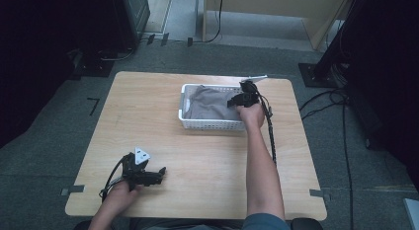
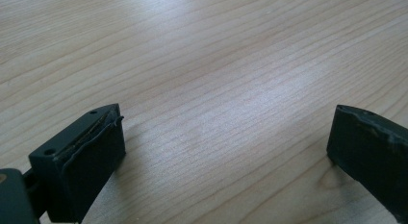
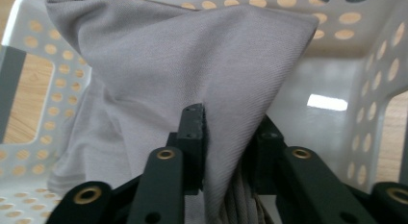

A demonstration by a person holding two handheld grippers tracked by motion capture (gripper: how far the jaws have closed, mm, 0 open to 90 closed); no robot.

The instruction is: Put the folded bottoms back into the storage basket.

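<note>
The jaws of the right gripper (image 3: 226, 137) are seen part-way closed with a bunched fold of grey cloth (image 3: 183, 65) between them; whether the pads press on the fold cannot be told with certainty, though the fabric appears gathered against the left pad. The rest of the cloth is spread ahead of and above these jaws, inside a white perforated basket (image 3: 370, 89) whose walls rise on either side. The jaws of the left gripper (image 2: 226, 137) stand wide apart, with nothing but bare wooden table (image 2: 216, 51) between and beyond them.

A slack grip is judged the main risk: the fold could slide out if the cloth is lifted, or a corner could snag on the basket rim.

The pinched fold is shown close up in the right gripper view; in the high view the right gripper (image 1: 243, 98) is instead placed at the basket's (image 1: 212, 124) far right corner, well apart from the left gripper (image 1: 148, 174).
</note>
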